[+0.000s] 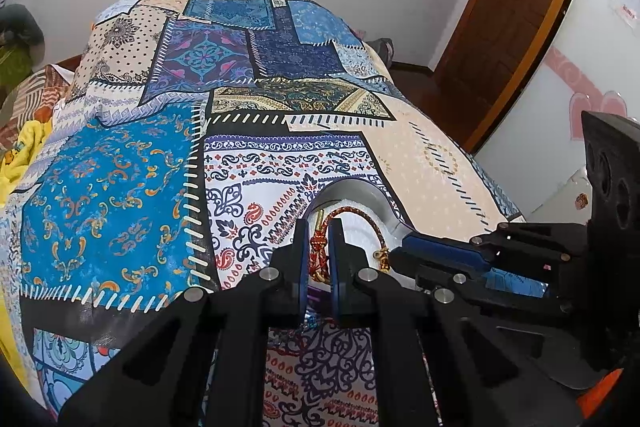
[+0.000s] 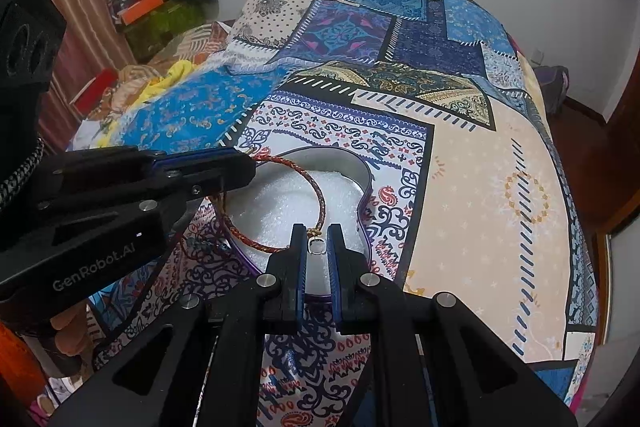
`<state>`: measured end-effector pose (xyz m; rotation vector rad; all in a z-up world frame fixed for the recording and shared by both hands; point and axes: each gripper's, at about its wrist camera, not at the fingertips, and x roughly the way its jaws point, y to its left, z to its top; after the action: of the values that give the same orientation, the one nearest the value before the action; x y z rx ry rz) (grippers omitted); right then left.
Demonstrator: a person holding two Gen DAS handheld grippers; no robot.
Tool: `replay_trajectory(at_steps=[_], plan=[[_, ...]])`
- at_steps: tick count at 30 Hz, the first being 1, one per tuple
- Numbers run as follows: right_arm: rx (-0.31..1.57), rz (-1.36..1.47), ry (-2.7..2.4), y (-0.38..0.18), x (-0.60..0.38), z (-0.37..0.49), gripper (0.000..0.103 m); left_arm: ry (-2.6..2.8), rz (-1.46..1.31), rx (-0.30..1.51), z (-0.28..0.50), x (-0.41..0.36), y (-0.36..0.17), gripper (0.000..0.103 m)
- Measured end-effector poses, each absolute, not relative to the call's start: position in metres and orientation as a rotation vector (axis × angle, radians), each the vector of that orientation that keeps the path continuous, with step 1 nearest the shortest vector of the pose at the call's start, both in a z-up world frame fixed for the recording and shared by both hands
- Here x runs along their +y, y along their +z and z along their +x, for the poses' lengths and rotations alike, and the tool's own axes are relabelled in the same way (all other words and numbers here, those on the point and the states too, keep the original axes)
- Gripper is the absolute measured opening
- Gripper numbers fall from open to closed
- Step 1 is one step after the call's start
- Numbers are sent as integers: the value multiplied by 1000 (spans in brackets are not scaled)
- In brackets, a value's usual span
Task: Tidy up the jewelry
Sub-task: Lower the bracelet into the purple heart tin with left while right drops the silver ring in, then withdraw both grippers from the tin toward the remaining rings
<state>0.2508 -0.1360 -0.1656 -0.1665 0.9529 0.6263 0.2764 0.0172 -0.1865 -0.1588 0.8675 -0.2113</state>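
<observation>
1. Heart-shaped tin (image 2: 362, 173) sunk a little into the patchwork bedspread (image 2: 480, 211), white foam lining (image 2: 288, 199) inside; raised metal rim curving round the far side, near rim hidden behind the two grippers.
2. Wide bare bedspread beyond the tin and to its right, falling away at the bed's edge toward the wooden door (image 1: 516, 15); left of the tin, crumpled yellow cloth (image 2: 176, 71) and clutter by the curtain.
3. Braided red cord bracelet (image 2: 320, 195) looped over the foam, arching from the tin's left edge to its near edge, ends apart.
4. Left gripper (image 1: 319, 247) pressed shut on the bracelet's knotted red-and-gold tassel end (image 1: 318, 251), at the tin's left edge.
5. Right gripper (image 2: 317, 247) pinching the small metal clasp (image 2: 318, 247) at the bracelet's other end, above the tin's near side.
6. "GenRobot.AI" printed in pale letters on the left gripper's body (image 2: 92, 273).
</observation>
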Motion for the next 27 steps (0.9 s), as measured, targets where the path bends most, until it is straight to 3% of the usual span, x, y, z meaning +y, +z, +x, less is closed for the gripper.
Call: replay_trajectory(at_steps=[4,11,18,22,27], plan=[[948,-185,613,-164,-134,247,15,-207,-135,866,271,15,-182,8],[901,-195,579,-150,-139,237,34,-192,-116,849,261,17,-171,23],[857,-191,554,-130,-148,224,35,-186,-89,822,241,15,-153,26],[833,-184,546,-119,-152,213,35,-175,-74,800,225,14,-142,35],[810,-174,531,-108,-162,198,35,-159,-67,783,204,16,-130,39]])
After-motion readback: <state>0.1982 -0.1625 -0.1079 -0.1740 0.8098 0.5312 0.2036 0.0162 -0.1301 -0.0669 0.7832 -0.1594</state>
